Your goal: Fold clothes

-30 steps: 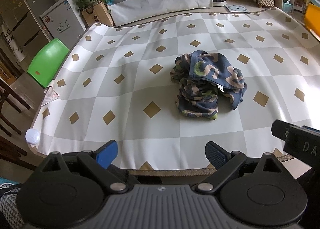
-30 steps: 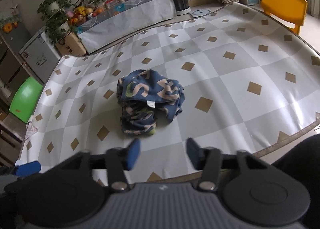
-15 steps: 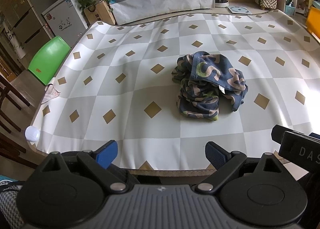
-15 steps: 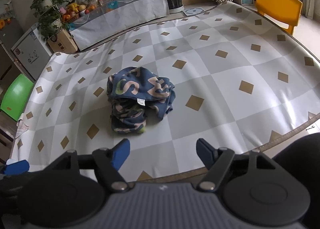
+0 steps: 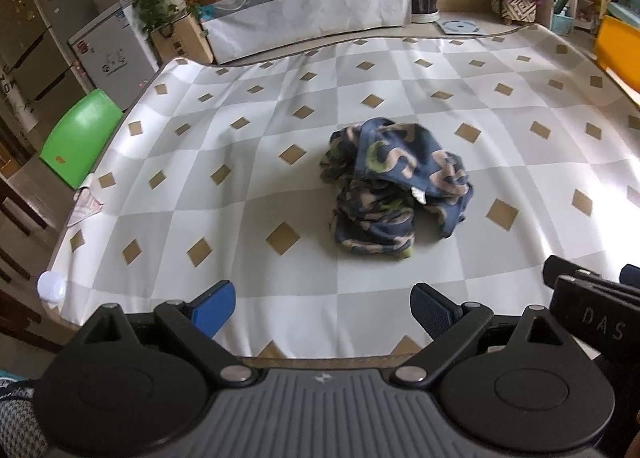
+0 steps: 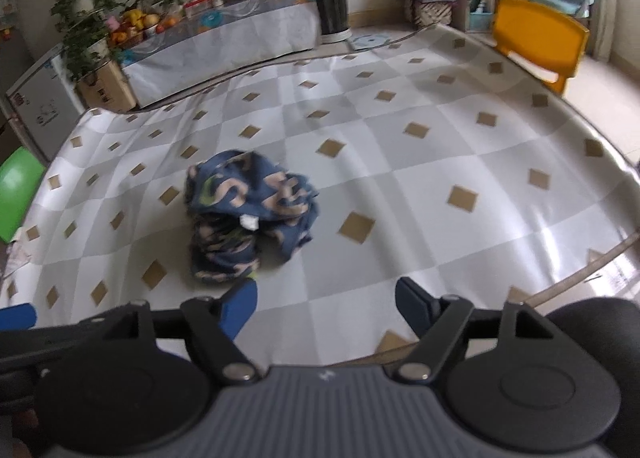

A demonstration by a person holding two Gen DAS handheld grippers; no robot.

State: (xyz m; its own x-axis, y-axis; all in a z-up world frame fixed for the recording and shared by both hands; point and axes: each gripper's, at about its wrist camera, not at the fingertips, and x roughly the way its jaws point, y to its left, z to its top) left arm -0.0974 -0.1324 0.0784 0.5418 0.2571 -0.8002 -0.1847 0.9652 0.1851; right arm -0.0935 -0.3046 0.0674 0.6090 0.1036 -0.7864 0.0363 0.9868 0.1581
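Observation:
A crumpled dark blue garment (image 5: pixel 396 186) with pink and green squiggles and a white tag lies in a heap on the checkered tablecloth (image 5: pixel 240 194). In the right wrist view the garment (image 6: pixel 248 210) sits left of centre. My left gripper (image 5: pixel 320 308) hovers open over the near table edge, short of the heap, with nothing between its fingers. My right gripper (image 6: pixel 328 304) also hangs at the near edge with its jaws opening and nothing between them; its left fingertip lies just in front of the heap's near end.
A green chair (image 5: pixel 80 138) stands at the table's left side and a yellow chair (image 6: pixel 536 38) at the far right. Beyond the table are a covered sideboard (image 5: pixel 312 14) with fruit and plants and a white appliance (image 5: pixel 112 58). A small white ball (image 5: pixel 51 287) sits at the near left corner.
The right gripper's jaws have spread wider apart, and its view has swung slightly, so the garment sits further left in it. The left gripper and the garment have stayed put.

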